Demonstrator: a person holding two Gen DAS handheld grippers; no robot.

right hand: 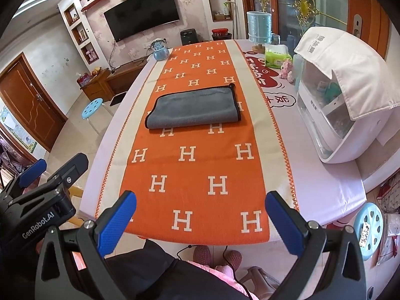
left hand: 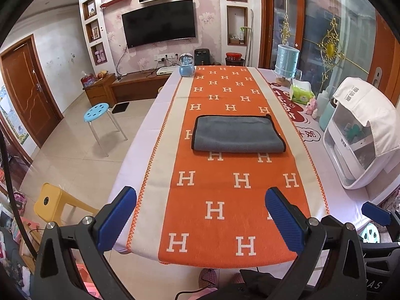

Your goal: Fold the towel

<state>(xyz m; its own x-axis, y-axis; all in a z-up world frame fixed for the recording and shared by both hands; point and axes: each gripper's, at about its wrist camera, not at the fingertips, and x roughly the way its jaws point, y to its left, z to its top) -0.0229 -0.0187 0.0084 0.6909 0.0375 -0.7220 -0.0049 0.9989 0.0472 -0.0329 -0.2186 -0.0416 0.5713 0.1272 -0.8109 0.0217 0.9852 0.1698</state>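
A grey towel (left hand: 237, 135) with black trim lies folded on the orange H-pattern runner (left hand: 225, 200) in the middle of the table; it also shows in the right wrist view (right hand: 195, 108). My left gripper (left hand: 200, 215) is open and empty, held above the table's near edge, well short of the towel. My right gripper (right hand: 200, 215) is open and empty too, over the near edge. The left gripper's body (right hand: 37, 195) shows at the left of the right wrist view.
A white appliance with a cloth over it (right hand: 337, 95) stands on the table's right side. A tissue pack (right hand: 276, 58), a blue cup (right hand: 258, 28) and a blue jar (right hand: 160, 51) sit at the far end. Stools (left hand: 98, 113) stand on the floor to the left.
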